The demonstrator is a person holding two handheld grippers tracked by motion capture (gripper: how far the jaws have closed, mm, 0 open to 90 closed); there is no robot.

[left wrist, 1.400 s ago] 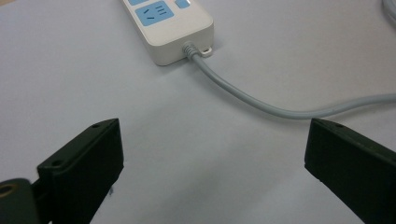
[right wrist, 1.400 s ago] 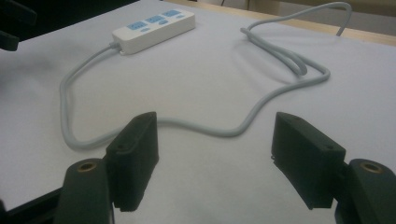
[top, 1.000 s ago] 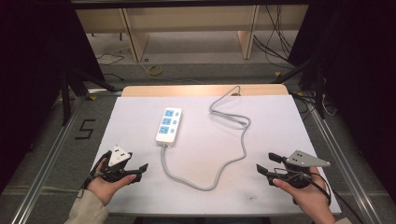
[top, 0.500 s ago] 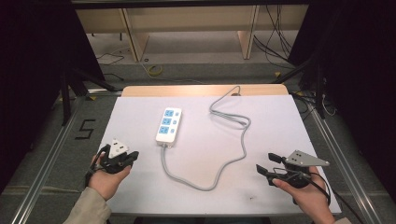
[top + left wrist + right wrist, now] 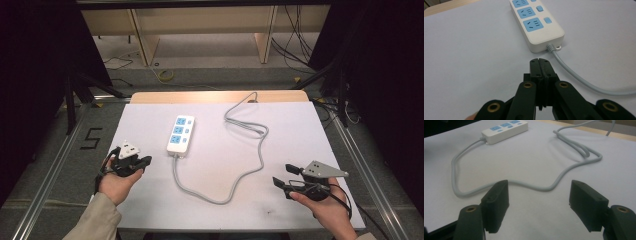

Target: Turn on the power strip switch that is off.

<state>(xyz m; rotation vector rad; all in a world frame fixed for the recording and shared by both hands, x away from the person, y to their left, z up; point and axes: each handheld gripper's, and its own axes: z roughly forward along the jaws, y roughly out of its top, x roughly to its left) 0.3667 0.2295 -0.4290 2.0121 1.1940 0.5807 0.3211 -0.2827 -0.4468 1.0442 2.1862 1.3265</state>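
Near the frame's centre, the power strip (image 5: 181,135) lies on the white surface (image 5: 300,135), up and right of the left hand-held gripper (image 5: 145,161), jaws together, empty; the right hand-held gripper (image 5: 284,176) gapes wide at lower right.

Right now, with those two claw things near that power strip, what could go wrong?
The left gripper is shut with nothing between its jaws, so it probably must reopen before it can grasp the power strip, and a push might only slide the strip. The grey cord loops loosely across the table ahead of the open right gripper, so reaching forward could snag it and drag the strip.
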